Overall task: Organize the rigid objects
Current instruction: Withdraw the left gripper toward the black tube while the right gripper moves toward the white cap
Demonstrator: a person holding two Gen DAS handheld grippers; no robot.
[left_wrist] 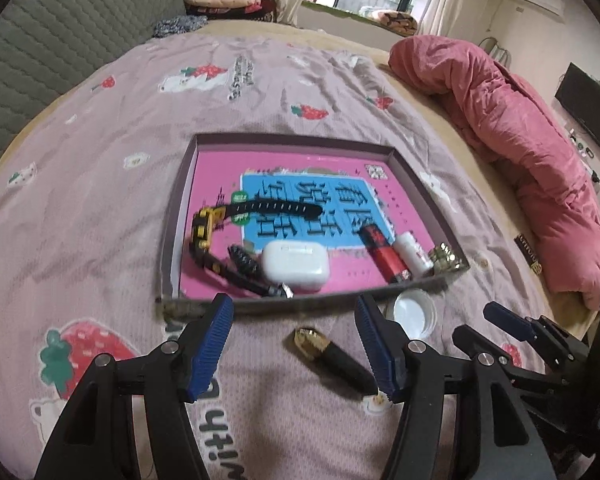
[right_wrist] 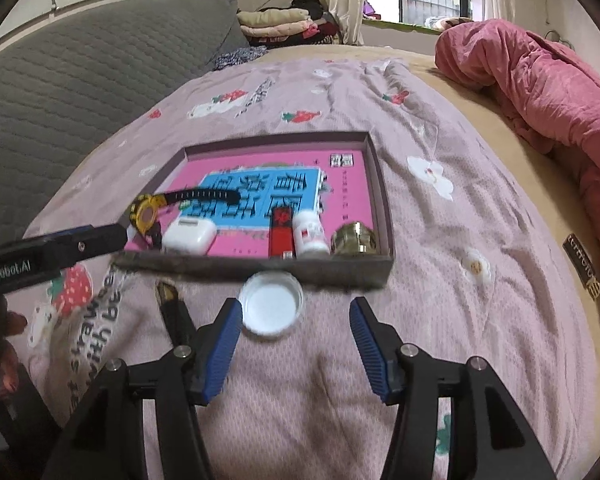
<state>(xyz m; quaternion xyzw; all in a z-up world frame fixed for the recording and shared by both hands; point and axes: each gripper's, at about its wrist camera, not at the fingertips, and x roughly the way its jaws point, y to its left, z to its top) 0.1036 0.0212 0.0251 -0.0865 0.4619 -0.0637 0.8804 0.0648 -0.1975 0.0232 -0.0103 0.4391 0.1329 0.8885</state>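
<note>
A shallow box tray (left_wrist: 180, 216) (right_wrist: 384, 200) lies on the bed. It holds a yellow-and-black watch (left_wrist: 208, 224) (right_wrist: 148, 210), a white earbud case (left_wrist: 294, 266) (right_wrist: 190, 236), a red-and-black lighter (left_wrist: 384, 254) (right_wrist: 281, 230), a small white bottle (left_wrist: 414, 250) (right_wrist: 310, 234) and a gold jar (right_wrist: 354, 238). A black-and-gold tube (left_wrist: 332, 354) (right_wrist: 172, 312) and a white lid (left_wrist: 414, 314) (right_wrist: 271, 303) lie on the sheet before the tray. My left gripper (left_wrist: 296, 344) is open around the tube. My right gripper (right_wrist: 296, 340) is open just behind the lid.
A pink-purple strawberry sheet (left_wrist: 100, 184) covers the bed. A rolled red duvet (left_wrist: 520, 152) (right_wrist: 540, 80) lies on the right. A grey quilted headboard (right_wrist: 80, 76) stands at left. Folded clothes (right_wrist: 280, 24) are stacked at the far end.
</note>
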